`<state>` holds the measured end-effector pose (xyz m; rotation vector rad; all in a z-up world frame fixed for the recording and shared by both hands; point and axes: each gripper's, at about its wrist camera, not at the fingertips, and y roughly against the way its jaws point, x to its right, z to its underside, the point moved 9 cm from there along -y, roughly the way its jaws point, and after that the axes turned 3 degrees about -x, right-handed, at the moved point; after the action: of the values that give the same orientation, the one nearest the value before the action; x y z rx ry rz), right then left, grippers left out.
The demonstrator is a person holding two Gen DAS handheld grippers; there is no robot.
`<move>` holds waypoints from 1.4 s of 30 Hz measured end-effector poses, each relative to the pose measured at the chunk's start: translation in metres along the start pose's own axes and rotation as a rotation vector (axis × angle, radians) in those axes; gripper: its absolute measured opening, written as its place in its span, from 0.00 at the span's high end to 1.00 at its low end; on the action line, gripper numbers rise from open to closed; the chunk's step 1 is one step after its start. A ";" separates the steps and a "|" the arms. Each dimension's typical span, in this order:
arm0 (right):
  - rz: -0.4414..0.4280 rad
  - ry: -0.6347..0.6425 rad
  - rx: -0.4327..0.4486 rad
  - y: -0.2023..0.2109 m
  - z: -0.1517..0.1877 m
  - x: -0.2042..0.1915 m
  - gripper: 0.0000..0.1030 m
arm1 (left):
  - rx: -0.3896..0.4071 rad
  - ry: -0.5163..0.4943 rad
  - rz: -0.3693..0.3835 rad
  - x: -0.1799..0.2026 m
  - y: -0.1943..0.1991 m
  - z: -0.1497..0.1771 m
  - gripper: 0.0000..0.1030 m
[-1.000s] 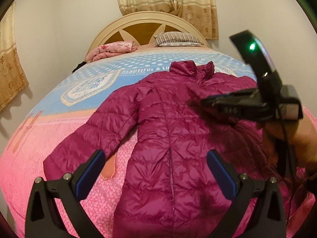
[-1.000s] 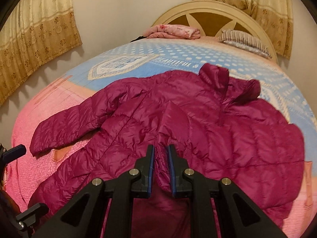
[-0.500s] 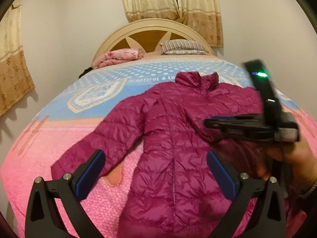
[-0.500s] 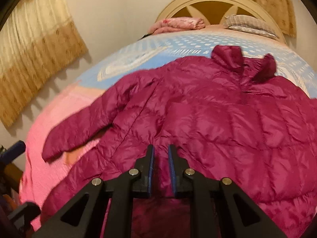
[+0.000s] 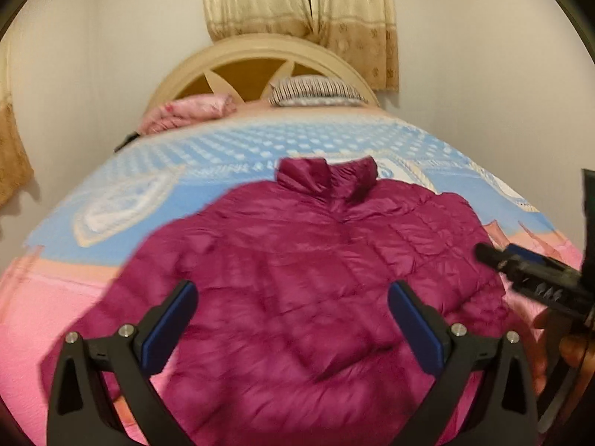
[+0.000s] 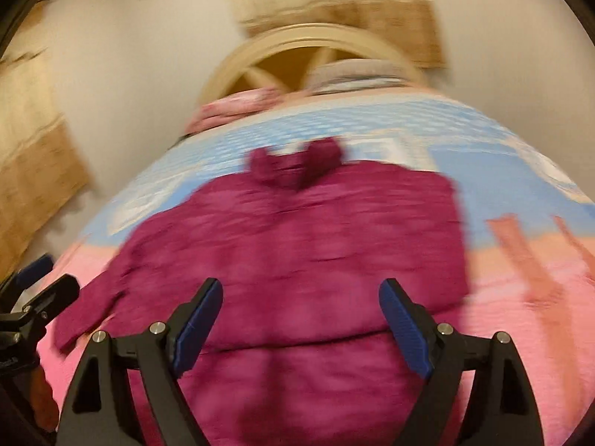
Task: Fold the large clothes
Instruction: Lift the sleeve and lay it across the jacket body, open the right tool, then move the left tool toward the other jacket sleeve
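I hold my left gripper (image 5: pixel 292 325) wide open above the lower part of the purple jacket (image 5: pixel 316 278), and nothing is between its pads. The jaws of my right gripper (image 6: pixel 301 325) are opening now; they stand wide and no cloth is between them.

The jacket lies on the bed (image 5: pixel 74 316), front side up, with the collar (image 5: pixel 327 176) toward the headboard (image 5: pixel 260 59). On the right side it ends in a straight edge with no sleeve sticking out, so I judge that this sleeve is already folded in over the body. The left sleeve (image 6: pixel 89 316) lies out on the pink cover. So I think the task is at an early stage: the left sleeve must come in, and then the long body must be folded up, maybe more than once.

The left wrist view is the sharper one; it shows the quilted lines, the collar, and the right gripper at the right border with a part of the hand under it. The right wrist view is much blurred, but it shows the end of the left sleeve and the straight right edge more fully, and the left gripper at its left border.
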<state>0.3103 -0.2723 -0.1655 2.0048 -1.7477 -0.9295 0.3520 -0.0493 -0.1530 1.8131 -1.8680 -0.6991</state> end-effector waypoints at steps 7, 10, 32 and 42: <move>0.074 -0.057 -0.013 -0.033 -0.039 0.062 0.16 | -0.100 -0.065 -0.226 -0.006 -0.077 0.015 0.00; 0.010 -0.051 -0.056 -0.058 -0.043 0.060 0.16 | -0.158 -0.089 -0.325 -0.021 -0.096 0.033 0.00; 0.169 0.015 -0.111 -0.071 -0.043 0.016 0.16 | -0.199 0.024 -0.222 -0.030 -0.106 0.055 0.00; 0.250 0.035 -0.191 -0.123 0.005 0.013 0.16 | -0.198 0.059 -0.199 -0.034 -0.106 0.055 0.00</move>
<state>0.4003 -0.2592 -0.2495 1.6308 -1.7673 -0.9328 0.4007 -0.0135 -0.2608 1.8832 -1.5367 -0.8579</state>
